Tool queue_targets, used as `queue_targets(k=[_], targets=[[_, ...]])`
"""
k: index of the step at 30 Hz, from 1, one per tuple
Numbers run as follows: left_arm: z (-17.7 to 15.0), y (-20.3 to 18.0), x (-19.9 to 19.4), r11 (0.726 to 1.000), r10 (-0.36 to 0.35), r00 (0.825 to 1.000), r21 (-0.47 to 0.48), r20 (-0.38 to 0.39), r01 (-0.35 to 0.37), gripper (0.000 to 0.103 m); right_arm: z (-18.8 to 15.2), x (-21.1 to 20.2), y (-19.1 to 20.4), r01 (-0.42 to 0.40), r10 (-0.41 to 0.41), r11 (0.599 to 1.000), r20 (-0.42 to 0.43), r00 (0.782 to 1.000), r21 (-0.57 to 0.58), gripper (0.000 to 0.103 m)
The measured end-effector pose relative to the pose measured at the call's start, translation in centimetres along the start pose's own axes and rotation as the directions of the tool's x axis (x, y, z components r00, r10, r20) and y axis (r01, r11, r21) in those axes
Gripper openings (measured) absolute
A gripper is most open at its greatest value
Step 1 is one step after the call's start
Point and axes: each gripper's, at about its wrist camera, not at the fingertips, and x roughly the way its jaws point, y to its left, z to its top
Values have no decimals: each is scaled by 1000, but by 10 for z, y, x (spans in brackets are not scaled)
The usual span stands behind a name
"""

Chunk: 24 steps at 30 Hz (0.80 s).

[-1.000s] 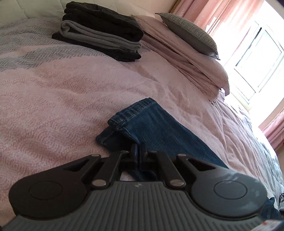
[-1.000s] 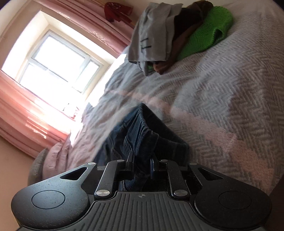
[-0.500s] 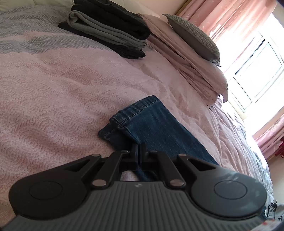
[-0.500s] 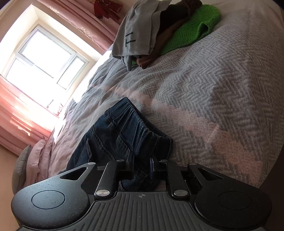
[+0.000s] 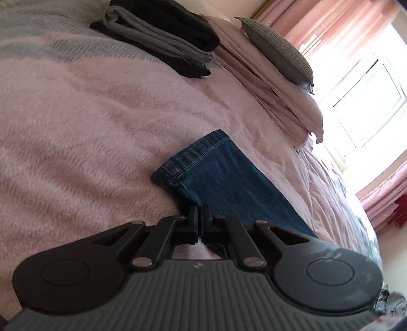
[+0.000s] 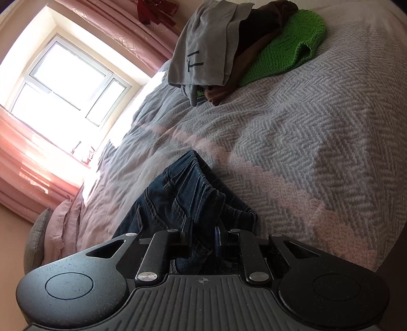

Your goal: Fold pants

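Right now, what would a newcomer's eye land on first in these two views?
The blue jeans lying across the pink bedspread, the left claw pinching the leg edge near the hem and the right claw clamped on the bunched waistband. Next, the bright green knit in the unfolded heap at the far corner, and the neat folded stack beside the pillows.

The jeans [image 5: 229, 178] are dark blue denim with lighter stitching at the hem. The bedspread [image 6: 318, 127] has a grey and white herringbone pattern with pale pink bands. The folded clothes [image 5: 162, 43] are black and grey. One loose garment [image 6: 285, 48] is bright green knit. The curtains [image 5: 323, 23] are pink. Both grippers are black.
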Motion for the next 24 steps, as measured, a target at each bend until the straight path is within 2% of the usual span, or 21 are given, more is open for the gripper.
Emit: queue_targets(k=[2,4,8,13,16,19,21,24], targets=[[0,-1,-4,1000,-8,1000,-14,21,8,2,2,-3,3,-7,7,1000,3,1000,-5,12],[4,-5,-5,1000,-9,999,20,32,8,2,5,-8,5,-15,16,1000,12,1000,-7,12],[8,-9,0,999,6,1000,44,28,-7,2,4,-12,-1,26,-25,1000,36,999,-14,11],[6,-10,0,998,23,999,61,35,-25,2,-1,-18,-14,-28,28,1000,37,999,-6,11],[2,-12,3,996,40,999,74,34,-42,3,-1,-22,-23,-15,13,999,44,999,44,12],[0,-15,3,995,54,998,82,41,-57,3,-4,-28,-35,-87,82,990,47,995,112,22],[1,-16,3,995,59,997,76,39,-62,3,-6,-28,-35,-89,85,990,43,995,112,28],[1,-17,4,995,67,997,75,38,-69,3,-10,-24,-35,-109,106,989,36,994,101,29]])
